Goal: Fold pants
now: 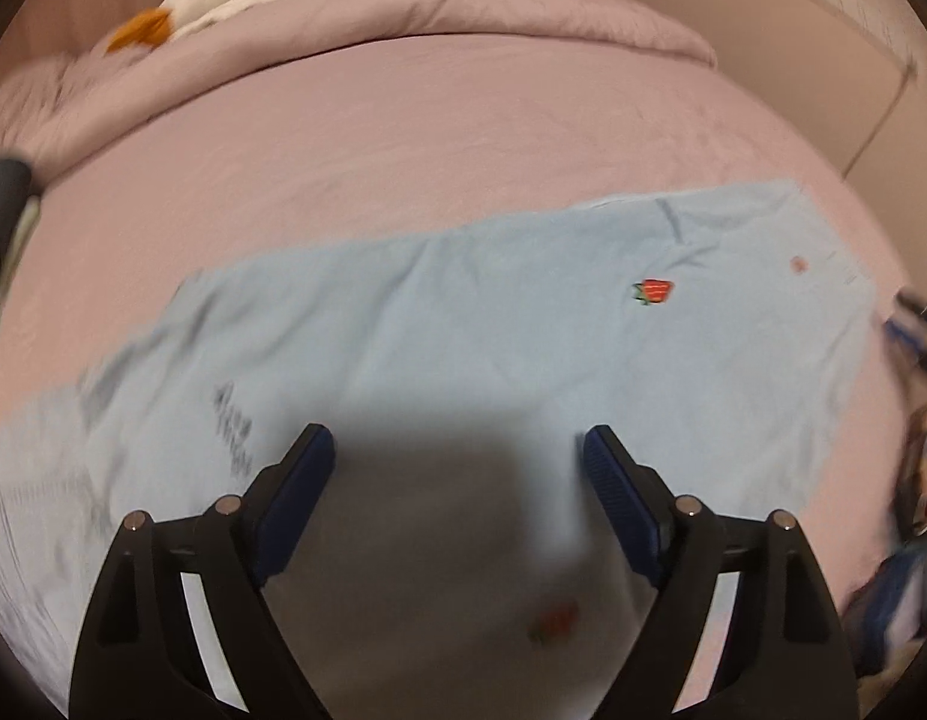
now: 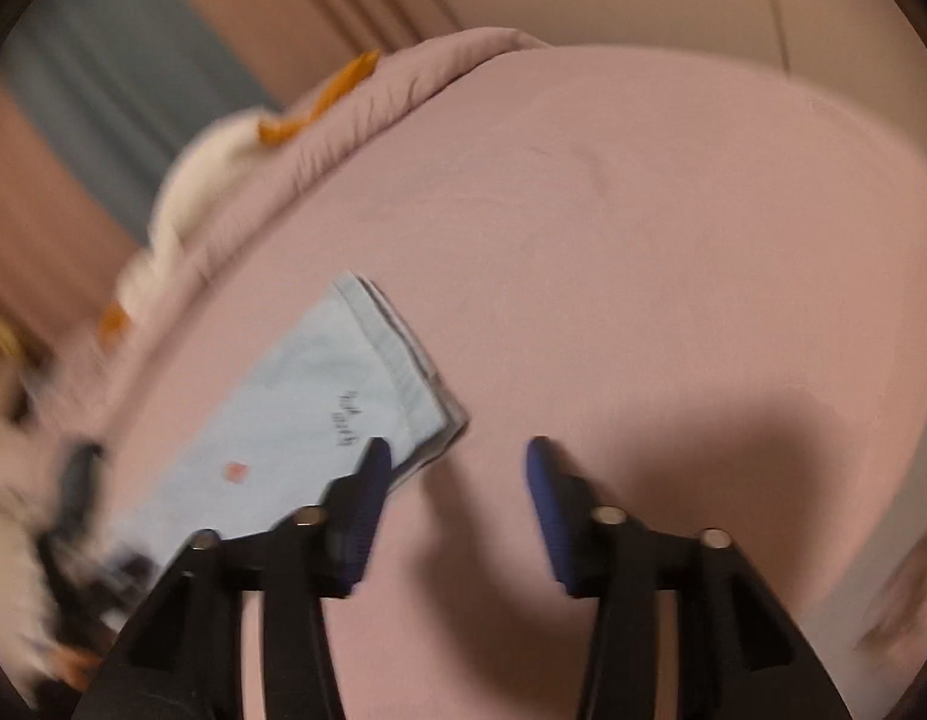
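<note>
The light blue pants [image 1: 463, 324] lie flat on the pink bed [image 1: 439, 150], folded lengthwise into one long strip. In the left wrist view that strip runs from about 8 o'clock to 2 o'clock. The left gripper [image 1: 457, 450] hovers over its near edge with jaws wide apart and nothing between them. In the right wrist view the pants [image 2: 295, 414] sit at 9 o'clock, the stacked hem edges pointing toward 1 o'clock. The right gripper [image 2: 454, 456] is off the end of that strip, over bare sheet, jaws parted and holding nothing.

The next fold likely brings one end over the other. To do it well, each gripper should pinch all layers at a corner of the same end, lift only slightly, and carry the end across evenly so edges align.

A small strawberry motif [image 1: 654, 291] is embroidered on the cloth. Dark script [image 2: 346, 420] sits near the hem, too blurred to read.
</note>
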